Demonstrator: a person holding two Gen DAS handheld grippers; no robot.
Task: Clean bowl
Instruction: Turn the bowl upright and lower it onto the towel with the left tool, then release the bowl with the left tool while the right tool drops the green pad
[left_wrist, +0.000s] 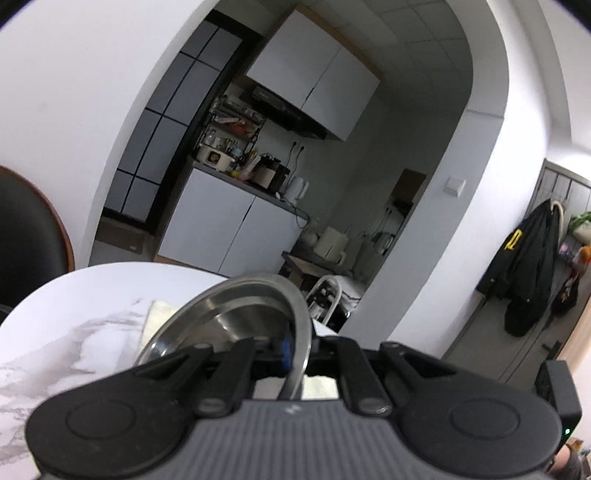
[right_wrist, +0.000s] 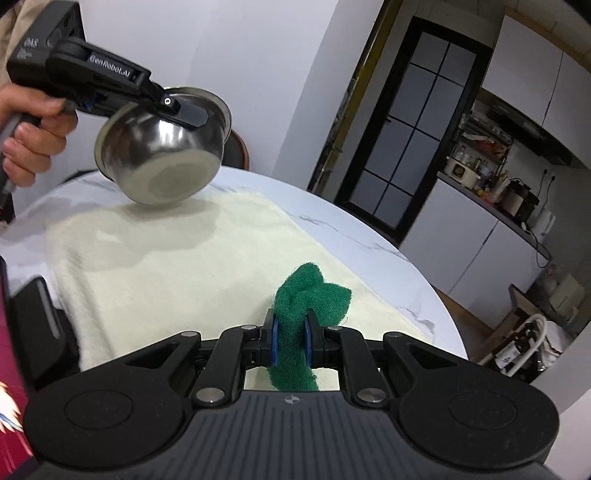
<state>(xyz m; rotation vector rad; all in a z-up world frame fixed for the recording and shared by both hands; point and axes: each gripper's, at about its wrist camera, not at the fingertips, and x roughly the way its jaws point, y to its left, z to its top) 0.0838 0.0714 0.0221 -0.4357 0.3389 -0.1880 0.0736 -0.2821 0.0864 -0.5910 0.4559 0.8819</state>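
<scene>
Two grippers are in use, one in each hand, above a round white marble-patterned table (right_wrist: 373, 236). The left gripper (right_wrist: 177, 107) is clamped on the rim of a stainless steel bowl (right_wrist: 162, 155) and holds it in the air, clear of the table, over the far left part of the tabletop. One finger lies across the outside of the bowl wall; the other is inside, out of sight in the right wrist view. The bowl is tilted so that its flat base faces down and toward the right wrist camera, and its polished outer wall mirrors the pale cloth below. In the left wrist view the bowl (left_wrist: 236, 317) shows its shiny interior and broad flat rim, with the rim running between the nearly closed left gripper (left_wrist: 295, 354) fingers.

The right gripper (right_wrist: 290, 338) is closed tight on a green scouring pad (right_wrist: 306, 299), squeezing it between the blue pads (right_wrist: 274, 341); the pad bunches up above the fingers and hangs below them. It sits near the right edge of a cream towel (right_wrist: 166, 258) spread over the table, well apart from the bowl.
</scene>
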